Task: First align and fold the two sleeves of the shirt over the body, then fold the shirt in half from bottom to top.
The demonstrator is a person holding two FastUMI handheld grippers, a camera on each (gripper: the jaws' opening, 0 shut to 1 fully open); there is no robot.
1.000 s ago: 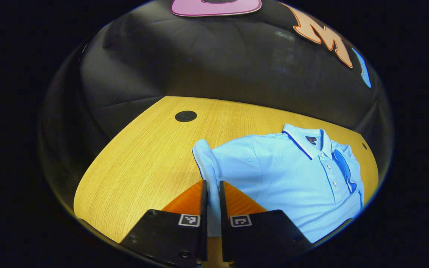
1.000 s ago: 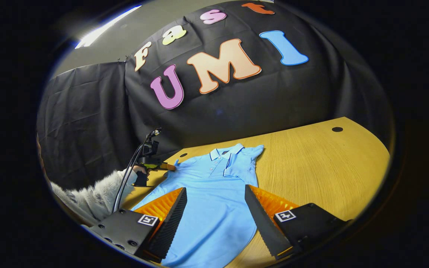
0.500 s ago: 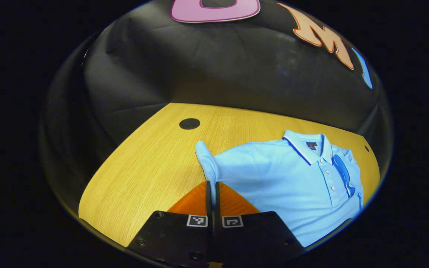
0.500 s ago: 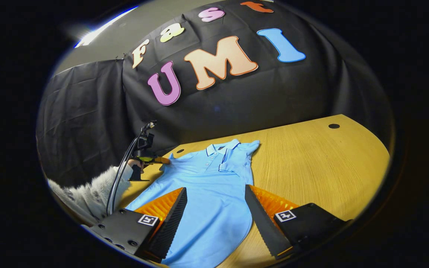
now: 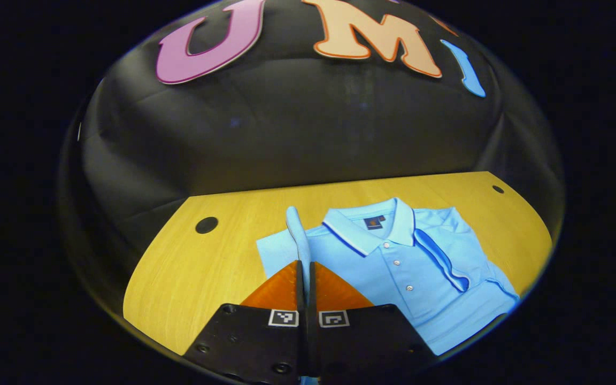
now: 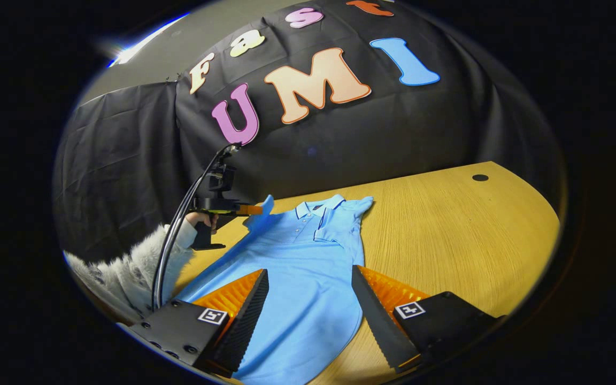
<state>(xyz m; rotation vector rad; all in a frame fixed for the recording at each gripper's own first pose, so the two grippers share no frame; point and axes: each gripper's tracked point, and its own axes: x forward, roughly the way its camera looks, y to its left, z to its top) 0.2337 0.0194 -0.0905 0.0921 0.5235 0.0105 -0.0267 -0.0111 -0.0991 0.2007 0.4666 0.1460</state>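
At the left of the right gripper view, a person's hand (image 6: pixel 197 218) in a fuzzy pale sleeve (image 6: pixel 121 267) holds the left gripper (image 6: pixel 254 209) level above the surface (image 6: pixel 447 230), a dark cable (image 6: pixel 179 224) looping up from it. Its fingers are pressed together on the shirt's sleeve (image 6: pixel 265 206), which is raised off the wood. In the left gripper view that sleeve (image 5: pixel 298 240) stands up as a narrow band rising from between the closed fingers of the left gripper (image 5: pixel 305 272). The light blue shirt (image 5: pixel 404 267) lies face up on the surface, collar (image 5: pixel 372 230) toward the booth wall, its buttoned placket running down the front. The opposite sleeve (image 5: pixel 447 246) is already folded over the chest. A round dark grommet (image 5: pixel 206 225) sits in the wood left of the shirt, another (image 5: pixel 498 189) near the far right corner. The right gripper (image 6: pixel 308 299) hovers over the shirt's (image 6: pixel 308 267) lower body, fingers spread wide and gripping nothing.
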